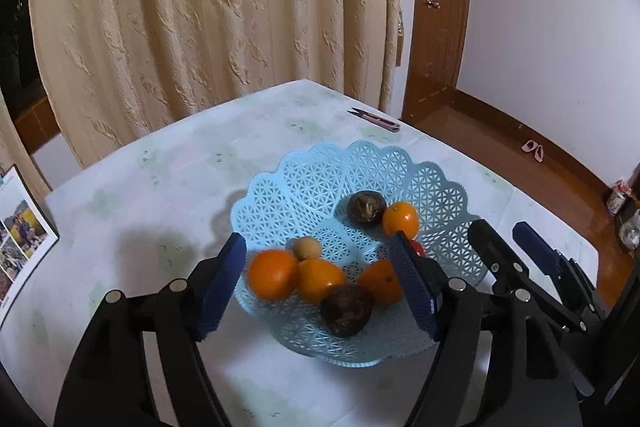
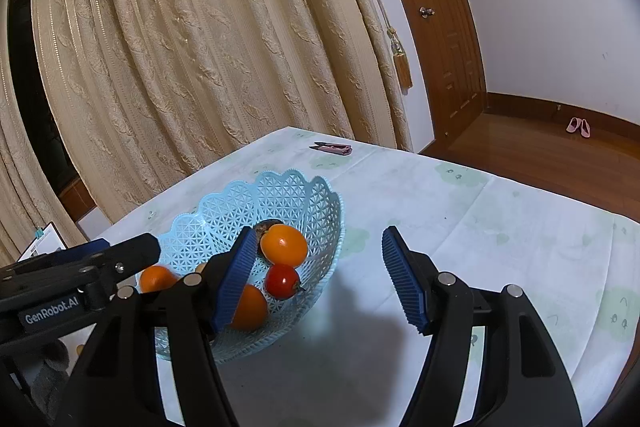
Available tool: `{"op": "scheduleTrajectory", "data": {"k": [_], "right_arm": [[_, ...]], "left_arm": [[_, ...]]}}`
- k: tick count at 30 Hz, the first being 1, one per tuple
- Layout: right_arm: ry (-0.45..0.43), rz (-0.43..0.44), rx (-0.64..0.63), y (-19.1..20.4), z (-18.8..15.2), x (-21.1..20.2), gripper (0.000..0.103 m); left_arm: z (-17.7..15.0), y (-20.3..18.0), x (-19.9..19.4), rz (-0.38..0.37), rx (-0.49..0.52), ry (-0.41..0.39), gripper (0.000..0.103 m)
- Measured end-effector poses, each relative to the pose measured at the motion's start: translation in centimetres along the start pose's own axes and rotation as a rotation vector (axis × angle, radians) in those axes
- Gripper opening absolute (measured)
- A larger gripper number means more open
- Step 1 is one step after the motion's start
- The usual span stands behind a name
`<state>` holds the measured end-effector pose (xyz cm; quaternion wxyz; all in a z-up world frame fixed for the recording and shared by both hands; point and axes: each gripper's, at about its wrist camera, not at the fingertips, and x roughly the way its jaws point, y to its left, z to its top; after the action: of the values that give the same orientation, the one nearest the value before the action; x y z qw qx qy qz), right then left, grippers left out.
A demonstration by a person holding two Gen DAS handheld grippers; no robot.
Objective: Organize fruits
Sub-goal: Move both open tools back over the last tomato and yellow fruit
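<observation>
A light blue lattice basket [image 1: 312, 179] [image 2: 224, 215] sits on the table and holds several oranges [image 1: 273, 273], two dark round fruits [image 1: 346, 309], a small tan fruit [image 1: 307, 248] and a red tomato [image 2: 282, 281]. My left gripper [image 1: 320, 287] is open above the basket's near side; the leftmost orange looks blurred, just free of the pads. My right gripper [image 2: 320, 277] is open and empty over the basket's right rim; it also shows in the left wrist view [image 1: 508, 243].
Pink thread snips [image 1: 376, 119] [image 2: 332, 147] lie near the table's far edge. A photo sheet [image 1: 20, 239] lies at the left. Cream curtains hang behind the table. A wooden door and floor are to the right, with pink slippers [image 2: 579, 126].
</observation>
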<state>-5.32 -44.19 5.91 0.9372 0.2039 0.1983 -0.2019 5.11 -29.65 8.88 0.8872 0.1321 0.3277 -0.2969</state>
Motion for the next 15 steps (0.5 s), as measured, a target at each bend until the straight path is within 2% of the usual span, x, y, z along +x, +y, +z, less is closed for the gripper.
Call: {"op": "scheduleTrajectory", "data": {"k": [6, 15], "right_arm": [[-0.001, -0.001, 0.003, -0.1, 0.1, 0.0, 0.067], [-0.002, -0.004, 0.012, -0.4, 0.2, -0.1, 0.068]], "left_arm": [[-0.2, 0.6, -0.9, 0.050, 0.002, -0.026, 0.088], [-0.5, 1.4, -2.4, 0.093, -0.008, -0.045, 0.091]]}}
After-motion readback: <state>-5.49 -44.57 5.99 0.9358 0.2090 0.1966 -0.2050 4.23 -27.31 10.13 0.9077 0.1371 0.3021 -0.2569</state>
